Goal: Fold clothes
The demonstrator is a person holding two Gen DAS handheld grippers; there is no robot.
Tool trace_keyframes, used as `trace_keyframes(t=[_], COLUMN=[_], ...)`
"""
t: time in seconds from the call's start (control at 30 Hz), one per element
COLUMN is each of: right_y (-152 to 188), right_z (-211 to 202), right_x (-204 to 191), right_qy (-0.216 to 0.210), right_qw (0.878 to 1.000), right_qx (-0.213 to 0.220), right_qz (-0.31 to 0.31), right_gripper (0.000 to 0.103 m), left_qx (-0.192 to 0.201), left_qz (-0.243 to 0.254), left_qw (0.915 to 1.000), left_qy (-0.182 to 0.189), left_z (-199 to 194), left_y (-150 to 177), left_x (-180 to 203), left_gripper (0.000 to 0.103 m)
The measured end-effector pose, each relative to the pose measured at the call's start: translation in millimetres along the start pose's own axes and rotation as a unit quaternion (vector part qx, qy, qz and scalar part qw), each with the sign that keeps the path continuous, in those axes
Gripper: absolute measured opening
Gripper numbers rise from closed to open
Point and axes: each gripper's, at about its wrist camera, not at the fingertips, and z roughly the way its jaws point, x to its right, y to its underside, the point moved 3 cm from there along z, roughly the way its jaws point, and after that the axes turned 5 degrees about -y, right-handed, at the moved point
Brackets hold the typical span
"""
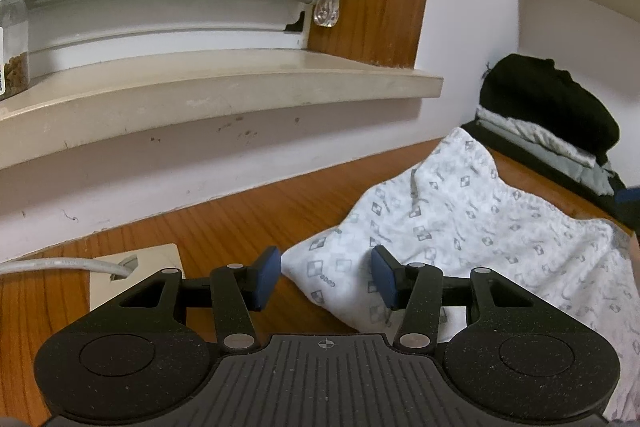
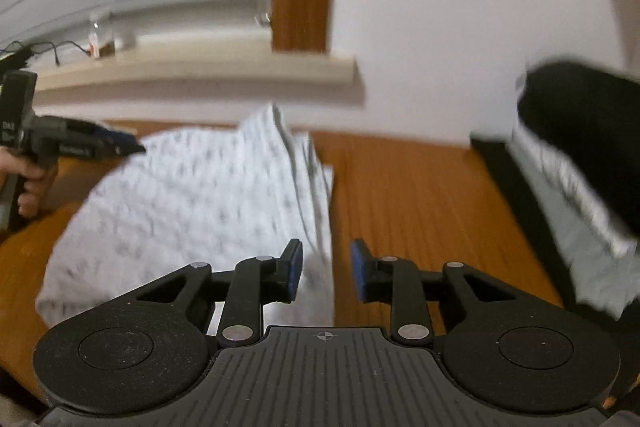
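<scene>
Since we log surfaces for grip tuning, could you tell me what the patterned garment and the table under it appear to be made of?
The patterned garment looks like thin woven fabric, likely cotton, matte: it crumples softly and has a gathered edge. The table looks like varnished wood, orange-brown, with fine parallel grain and a slight sheen.

Low in the frame, right gripper with blue pads parted over the edge of white patterned crumpled cloth on brown wooden table. At left edge, left gripper touching the cloth. At right, blurred black and grey folded pile.
</scene>
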Motion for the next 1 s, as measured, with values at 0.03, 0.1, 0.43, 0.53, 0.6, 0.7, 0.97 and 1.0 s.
trace_keyframes(t=[0.03, 0.1, 0.43, 0.53, 0.6, 0.7, 0.97, 1.0], right_y=[0, 1, 19, 18, 15, 6, -10, -9], right_z=[5, 14, 55, 60, 66, 81, 113, 108], right_x=[-8, -23, -34, -10, 5, 34, 85, 84], right_qy=[-0.013, -0.038, -0.076, -0.056, -0.040, -0.017, 0.017, 0.021], right_qw=[1.000, 0.999, 0.995, 0.996, 0.995, 0.995, 0.998, 0.998], right_qx=[-0.002, -0.007, -0.043, -0.045, -0.047, -0.050, -0.024, -0.016], right_qz=[-0.003, -0.010, -0.051, -0.055, -0.073, -0.079, -0.058, -0.054], right_gripper=[0.028, 0.029, 0.030, 0.030, 0.030, 0.030, 0.032, 0.034], left_qx=[0.000, 0.000, 0.003, 0.004, 0.004, -0.001, -0.018, -0.019], left_qz=[0.002, 0.001, 0.011, 0.022, 0.028, 0.035, 0.061, 0.065], left_qw=[1.0000, 1.0000, 0.9999, 0.9997, 0.9995, 0.9989, 0.9955, 0.9951], left_qy=[-0.001, 0.000, 0.004, 0.011, 0.017, 0.031, 0.071, 0.073], left_z=[0, 0, -4, -5, -6, -7, -8, -8], left_y=[0, 0, 1, 2, 2, 3, 10, 11], left_x=[0, 0, 6, 10, 13, 18, 39, 42], left_gripper=[0.054, 0.054, 0.054, 0.054, 0.053, 0.053, 0.054, 0.054])
